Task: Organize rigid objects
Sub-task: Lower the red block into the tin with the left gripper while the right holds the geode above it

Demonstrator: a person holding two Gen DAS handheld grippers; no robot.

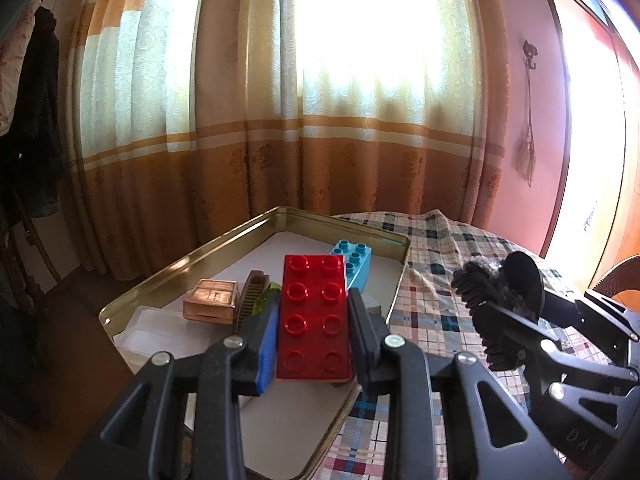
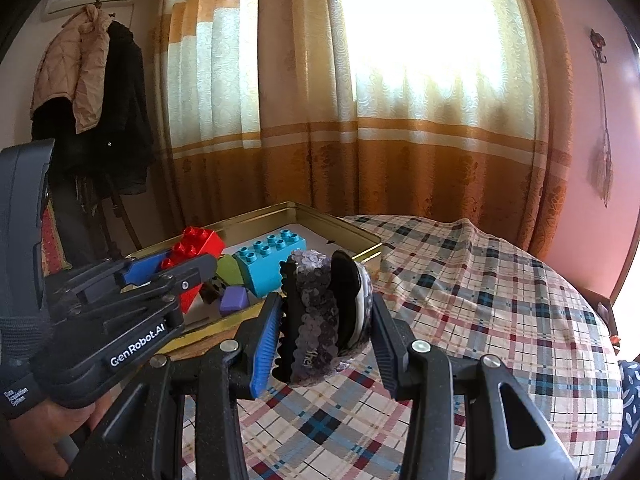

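My left gripper (image 1: 313, 322) is shut on a red toy brick (image 1: 314, 316) and holds it over the gold metal tray (image 1: 160, 276). The brick also shows in the right wrist view (image 2: 191, 250). A light blue brick (image 1: 354, 262) lies in the tray behind it. My right gripper (image 2: 326, 334) is shut on a dark sequined hair clip (image 2: 320, 312) and holds it above the plaid cloth, just right of the tray's edge (image 2: 366, 254). The clip shows in the left wrist view (image 1: 496, 304) at the right.
In the tray lie a small copper box (image 1: 210, 300), a brown comb (image 1: 250, 298), a green piece (image 2: 232, 270) and a purple block (image 2: 234, 300). A plaid cloth (image 2: 480, 300) covers the table. Curtains hang behind. Coats (image 2: 92, 92) hang at the left.
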